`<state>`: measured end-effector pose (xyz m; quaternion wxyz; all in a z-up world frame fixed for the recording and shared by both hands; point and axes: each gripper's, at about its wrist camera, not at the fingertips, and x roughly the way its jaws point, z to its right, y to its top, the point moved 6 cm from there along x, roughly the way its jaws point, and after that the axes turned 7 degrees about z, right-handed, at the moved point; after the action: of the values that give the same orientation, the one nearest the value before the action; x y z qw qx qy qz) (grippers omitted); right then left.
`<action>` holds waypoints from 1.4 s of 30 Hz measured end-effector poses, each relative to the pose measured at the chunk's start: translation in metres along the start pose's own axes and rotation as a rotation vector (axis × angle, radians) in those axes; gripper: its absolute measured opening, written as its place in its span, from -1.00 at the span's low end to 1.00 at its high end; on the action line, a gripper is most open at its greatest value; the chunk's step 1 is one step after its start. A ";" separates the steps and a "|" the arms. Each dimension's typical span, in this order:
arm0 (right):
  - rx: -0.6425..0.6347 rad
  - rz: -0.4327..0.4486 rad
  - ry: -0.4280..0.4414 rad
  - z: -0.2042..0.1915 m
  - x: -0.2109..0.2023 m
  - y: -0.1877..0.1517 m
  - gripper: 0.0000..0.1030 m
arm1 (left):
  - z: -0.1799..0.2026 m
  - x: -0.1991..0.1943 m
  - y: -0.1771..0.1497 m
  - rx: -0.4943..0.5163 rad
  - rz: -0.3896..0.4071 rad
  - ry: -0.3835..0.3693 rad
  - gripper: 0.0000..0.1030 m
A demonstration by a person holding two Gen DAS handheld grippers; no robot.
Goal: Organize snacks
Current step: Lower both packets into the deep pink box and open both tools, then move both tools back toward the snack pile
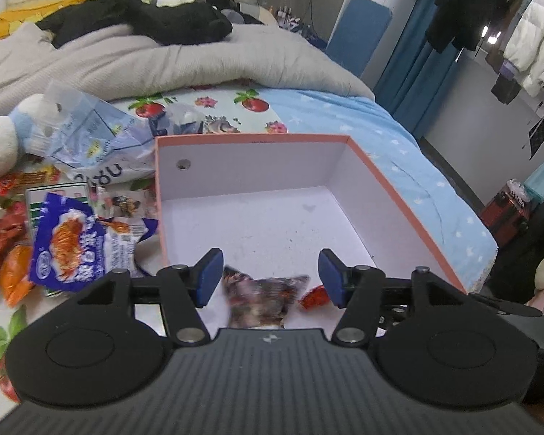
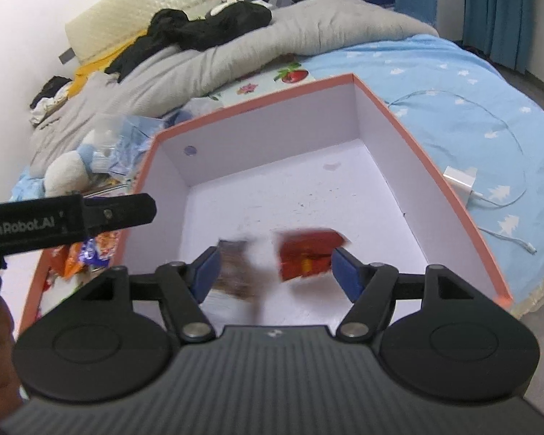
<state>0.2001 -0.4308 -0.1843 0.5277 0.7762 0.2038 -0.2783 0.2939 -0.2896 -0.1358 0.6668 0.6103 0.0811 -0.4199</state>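
- Left wrist view: the left gripper [image 1: 271,277] hangs over the near end of an open box [image 1: 409,214], pink outside and white inside. Its two blue pads [image 1: 209,276] stand well apart, pressing on nothing.
- Between and below them sits one dark brown snack packet [image 1: 263,299], blurred, inside the box. One small red packet [image 1: 313,297] shows just beside the right pad, also in the box.
- Left of the box, on the fruit-print sheet [image 1: 214,103], lies a heap of loose snacks: one blue-and-white packet [image 1: 72,246] with pale characters too bent to read, and several orange and red wrappers [image 1: 12,272].
- A crumpled clear plastic bag [image 1: 98,137] carries upside-down print I cannot make out. One white soft toy [image 1: 3,141] sits beside it.
- Right wrist view: the right gripper [image 2: 275,272] is over the same box [image 2: 453,195], jaws spread wide with no grip.
- A red packet [image 2: 304,255], blurred, sits close against the right pad [image 2: 346,272]; whether it touches I cannot tell. The brown packet [image 2: 235,270] blurs beside the left pad.
- The other gripper's arm [image 2: 65,223] crosses at left, lettered "GenRobot.AI".
- One white charger [image 2: 460,180] with its cable lies on the blue starred sheet [image 2: 453,72].
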 end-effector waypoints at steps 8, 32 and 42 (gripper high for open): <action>0.019 0.059 0.034 -0.024 -0.056 -0.012 0.35 | -0.003 -0.075 -0.013 0.000 0.059 0.008 0.24; -0.082 0.146 0.121 -0.093 -0.148 -0.082 0.35 | -0.049 -0.236 -0.099 -0.042 0.133 0.087 0.24; -0.147 0.152 0.172 -0.121 -0.162 -0.106 0.35 | -0.073 -0.269 -0.133 -0.075 0.126 0.140 0.31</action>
<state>0.0381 -0.2838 -0.1192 0.5833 0.7697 0.2085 -0.1543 0.0650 -0.0884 -0.0863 0.7070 0.6167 0.1046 -0.3299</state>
